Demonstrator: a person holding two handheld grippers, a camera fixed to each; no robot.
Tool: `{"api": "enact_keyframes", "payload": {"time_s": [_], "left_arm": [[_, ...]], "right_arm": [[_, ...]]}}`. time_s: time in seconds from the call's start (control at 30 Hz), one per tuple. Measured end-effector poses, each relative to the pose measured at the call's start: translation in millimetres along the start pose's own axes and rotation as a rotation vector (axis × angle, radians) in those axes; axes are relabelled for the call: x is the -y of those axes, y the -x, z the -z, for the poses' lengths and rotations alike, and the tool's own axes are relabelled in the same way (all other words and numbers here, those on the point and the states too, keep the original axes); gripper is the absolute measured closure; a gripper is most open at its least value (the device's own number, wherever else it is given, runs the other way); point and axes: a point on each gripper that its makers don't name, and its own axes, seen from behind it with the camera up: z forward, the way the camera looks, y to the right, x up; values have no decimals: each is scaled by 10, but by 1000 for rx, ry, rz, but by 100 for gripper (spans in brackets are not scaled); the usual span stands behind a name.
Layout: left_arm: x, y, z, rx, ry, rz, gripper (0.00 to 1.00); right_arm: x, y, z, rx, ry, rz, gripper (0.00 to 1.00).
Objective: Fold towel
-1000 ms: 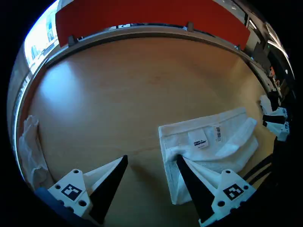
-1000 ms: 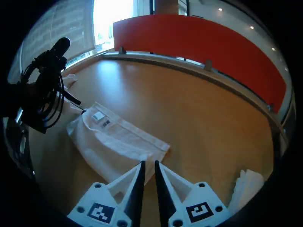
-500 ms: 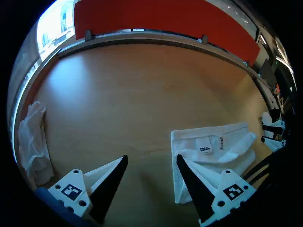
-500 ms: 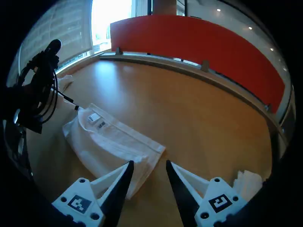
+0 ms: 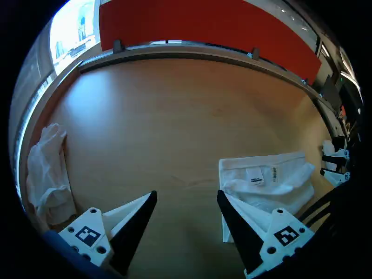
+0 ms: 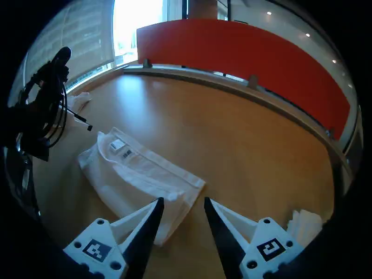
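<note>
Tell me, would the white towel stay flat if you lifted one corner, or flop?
It would probably flop: the towel looks like soft cloth lying in loose, rumpled folds. The folds would likely fall open, since nothing holds them. Pushed across the wooden table, it might bunch up rather than slide.

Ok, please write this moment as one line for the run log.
towel: folded, on table | left gripper: open | right gripper: open

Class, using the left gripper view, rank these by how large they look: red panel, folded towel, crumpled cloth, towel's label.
1. red panel
2. folded towel and crumpled cloth: look about alike, so not ranked
3. label, smallest
</note>
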Motion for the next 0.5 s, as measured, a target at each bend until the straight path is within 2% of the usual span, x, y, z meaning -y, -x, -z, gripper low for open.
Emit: {"api": "enact_keyframes", "payload": {"time_s": [0.13,0.3,0.5], "left_arm": [[117,100,109,-1,-21,19,4],[291,268,262,1,-52,54,4],[488,465,446,2,-89,84,4]], "right_arm": [[60,-8,-5,-3,-9,2,30],[155,-17,-29,-6,-22,9,8],[268,-56,-69,-12,-35,22,4]]}}
